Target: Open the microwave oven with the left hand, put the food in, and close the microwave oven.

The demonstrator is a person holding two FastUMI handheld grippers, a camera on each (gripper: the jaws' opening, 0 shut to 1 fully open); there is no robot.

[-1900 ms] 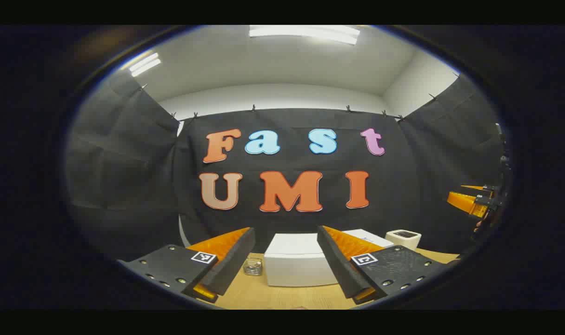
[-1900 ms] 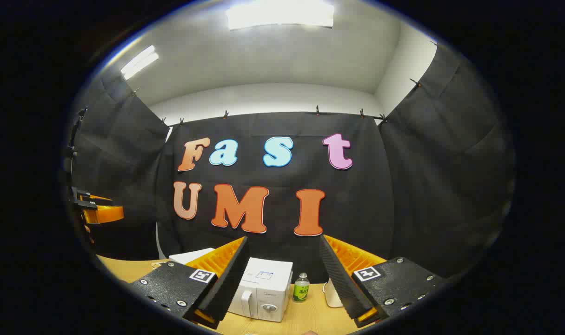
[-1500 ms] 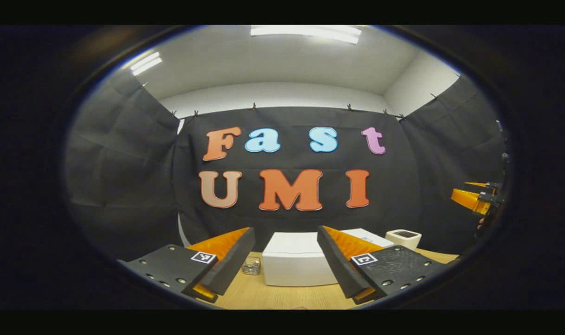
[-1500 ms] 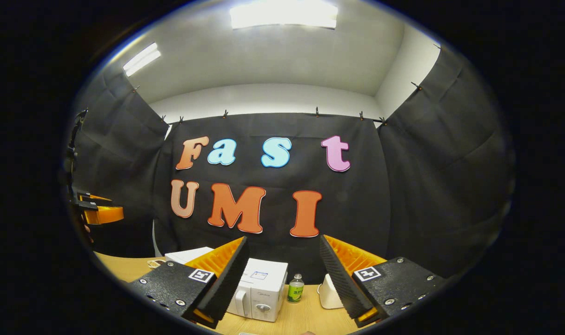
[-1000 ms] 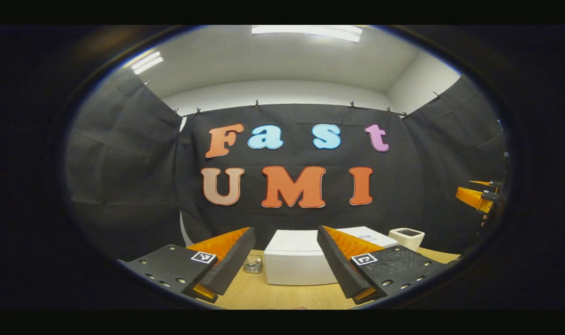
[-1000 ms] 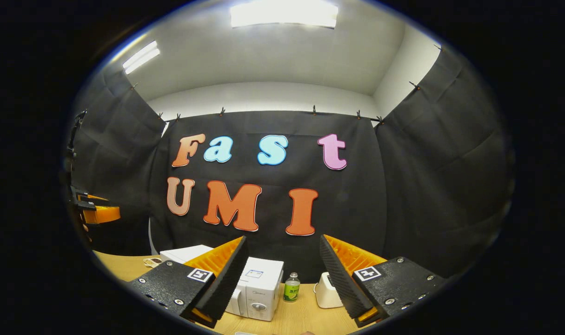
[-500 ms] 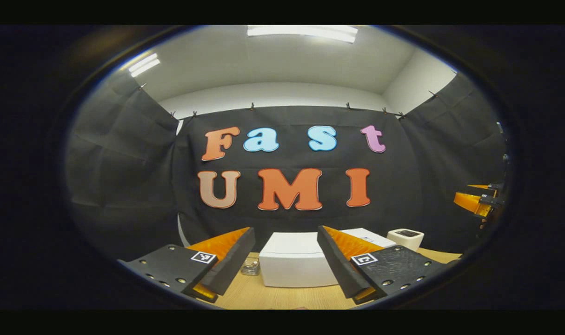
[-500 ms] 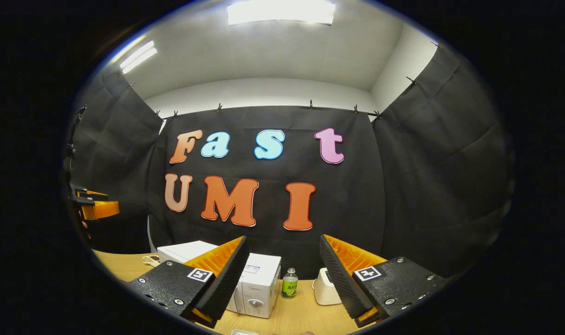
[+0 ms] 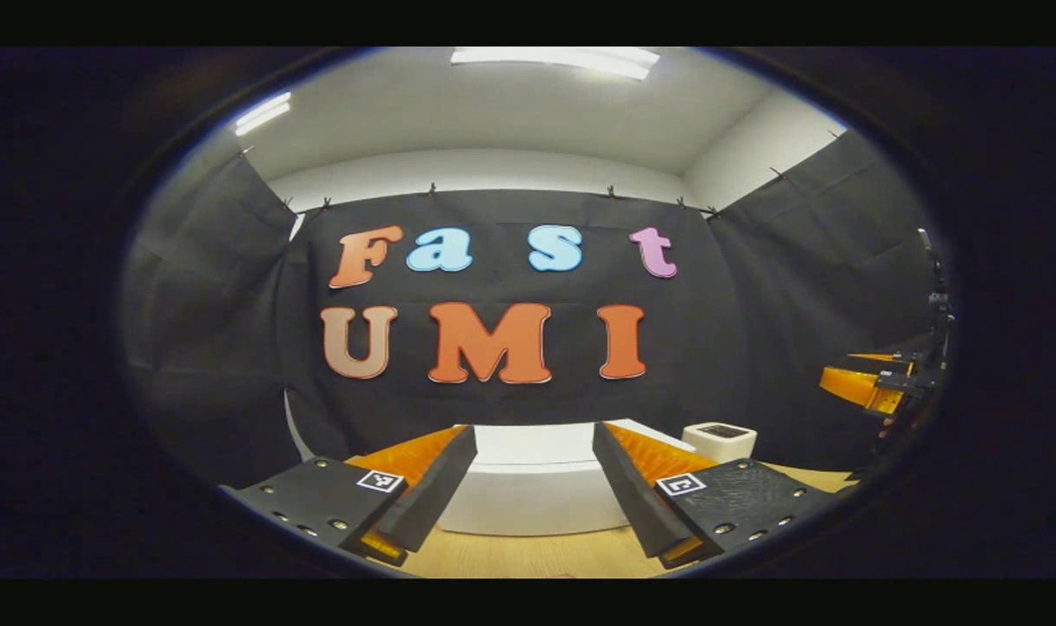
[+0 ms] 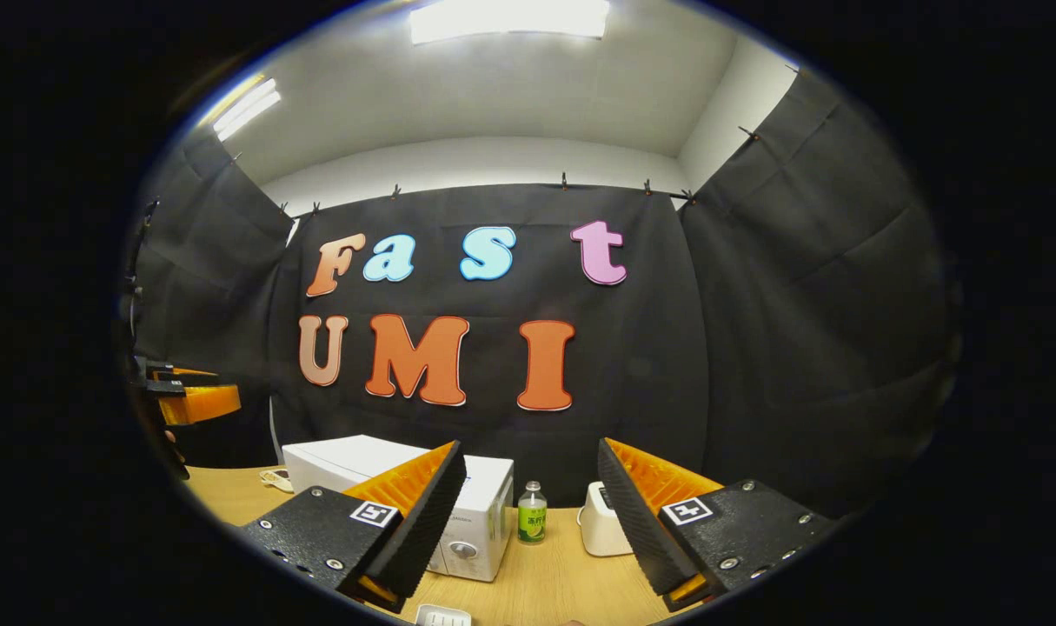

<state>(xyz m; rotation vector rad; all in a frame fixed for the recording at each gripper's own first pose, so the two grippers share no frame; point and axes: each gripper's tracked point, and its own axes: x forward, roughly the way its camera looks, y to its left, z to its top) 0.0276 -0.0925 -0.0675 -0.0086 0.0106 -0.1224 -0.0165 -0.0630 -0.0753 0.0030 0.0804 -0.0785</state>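
Since a moment ago your left gripper (image 9: pixel 528 487) has swung rightward, so the white microwave oven (image 9: pixel 532 496) now sits squarely between its wide-open, empty fingers, well ahead on the wooden table (image 9: pixel 528 556). Your right gripper (image 10: pixel 532 522) is spread too, holding nothing, with the oven behind its left finger. Expect a rigid, heavy box; pull the door's edge near the dial (image 10: pixel 463 549).

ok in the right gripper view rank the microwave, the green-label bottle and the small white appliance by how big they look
1. Microwave oven, largest by far, though partly hidden behind the gripper's finger.
2. Small white appliance, also partly hidden.
3. Green-label bottle, smallest; about as tall as the appliance but much narrower.
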